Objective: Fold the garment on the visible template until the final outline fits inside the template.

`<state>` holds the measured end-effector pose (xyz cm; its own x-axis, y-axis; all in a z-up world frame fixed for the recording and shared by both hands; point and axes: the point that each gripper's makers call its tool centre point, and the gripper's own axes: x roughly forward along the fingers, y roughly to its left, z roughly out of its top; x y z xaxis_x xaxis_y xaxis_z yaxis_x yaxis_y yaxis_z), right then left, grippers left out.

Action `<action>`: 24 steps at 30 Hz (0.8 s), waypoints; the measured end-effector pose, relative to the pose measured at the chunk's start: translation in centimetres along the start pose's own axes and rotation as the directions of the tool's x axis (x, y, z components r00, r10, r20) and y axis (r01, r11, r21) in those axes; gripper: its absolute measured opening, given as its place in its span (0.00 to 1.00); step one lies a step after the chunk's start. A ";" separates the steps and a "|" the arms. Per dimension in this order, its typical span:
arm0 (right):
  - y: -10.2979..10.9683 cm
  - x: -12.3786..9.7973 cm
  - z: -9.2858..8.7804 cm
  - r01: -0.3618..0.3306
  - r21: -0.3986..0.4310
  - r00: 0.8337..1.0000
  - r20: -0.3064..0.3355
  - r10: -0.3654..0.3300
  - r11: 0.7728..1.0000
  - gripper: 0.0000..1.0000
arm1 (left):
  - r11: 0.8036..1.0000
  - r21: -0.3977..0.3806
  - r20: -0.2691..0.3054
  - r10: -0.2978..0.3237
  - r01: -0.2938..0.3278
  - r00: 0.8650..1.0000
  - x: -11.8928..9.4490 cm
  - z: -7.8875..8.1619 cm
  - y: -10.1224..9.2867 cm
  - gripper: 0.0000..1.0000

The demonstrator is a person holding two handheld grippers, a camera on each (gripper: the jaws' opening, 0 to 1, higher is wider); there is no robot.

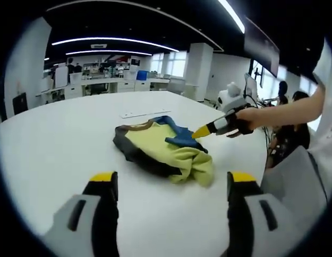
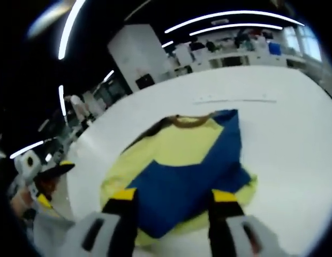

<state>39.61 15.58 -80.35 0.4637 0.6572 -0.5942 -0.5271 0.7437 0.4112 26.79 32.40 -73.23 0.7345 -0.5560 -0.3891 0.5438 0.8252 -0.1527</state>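
Your yellow and blue shirt (image 1: 166,150) lies crumpled mid-desk (image 1: 59,144); it looks soft, light and floppy, so pinch a doubled edge or the brown collar (image 2: 188,121). Your left tool (image 1: 168,182) hangs apart, empty. Your right tool (image 2: 171,195) stands apart over the blue panel.

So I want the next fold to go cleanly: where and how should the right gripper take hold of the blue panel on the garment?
Probably at the blue panel's near edge, the loose one lying on the yellow body just ahead of the right gripper. Come in low from the near side, one finger under the edge and one over. The fingers stand open and astride it, so a short push forward should reach it.
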 end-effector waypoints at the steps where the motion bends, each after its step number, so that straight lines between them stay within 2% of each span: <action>1: 0.1 0.0 -0.1 0.001 0.009 1.000 -0.004 -0.001 1.000 0.49 | 1.000 -0.002 0.000 0.000 0.000 1.000 0.0 0.0 0.0 0.81; 5: -0.1 0.1 -0.5 0.007 0.018 1.000 -0.010 -0.006 1.000 0.41 | 1.000 -0.004 -0.001 0.002 -0.002 1.000 -0.1 -0.1 0.0 0.81; 9: -0.6 0.3 -1.0 0.020 0.028 1.000 -0.022 -0.020 0.999 0.40 | 1.000 -0.008 0.000 0.003 -0.003 1.000 -0.2 -0.2 0.0 0.81; 15: -1.8 0.4 -0.7 0.048 0.069 0.999 0.010 -0.049 0.996 0.20 | 1.000 -0.016 0.002 0.003 -0.002 1.000 -0.2 -0.3 -0.1 0.80; 21: -2.4 0.5 -0.5 0.066 0.069 0.998 0.013 -0.067 0.995 0.08 | 1.000 -0.020 0.006 0.004 -0.004 1.000 -0.2 -0.3 -0.1 0.79; 24: -2.3 0.6 -0.5 0.061 0.068 0.998 0.012 -0.062 0.996 0.05 | 1.000 -0.021 0.003 0.004 -0.004 1.000 -0.1 -0.4 -0.2 0.79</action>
<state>40.76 14.21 -81.96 0.5040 0.6111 -0.6104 -0.4481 0.7891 0.4201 26.47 32.37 -73.50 0.7377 -0.5532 -0.3870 0.5323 0.8292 -0.1705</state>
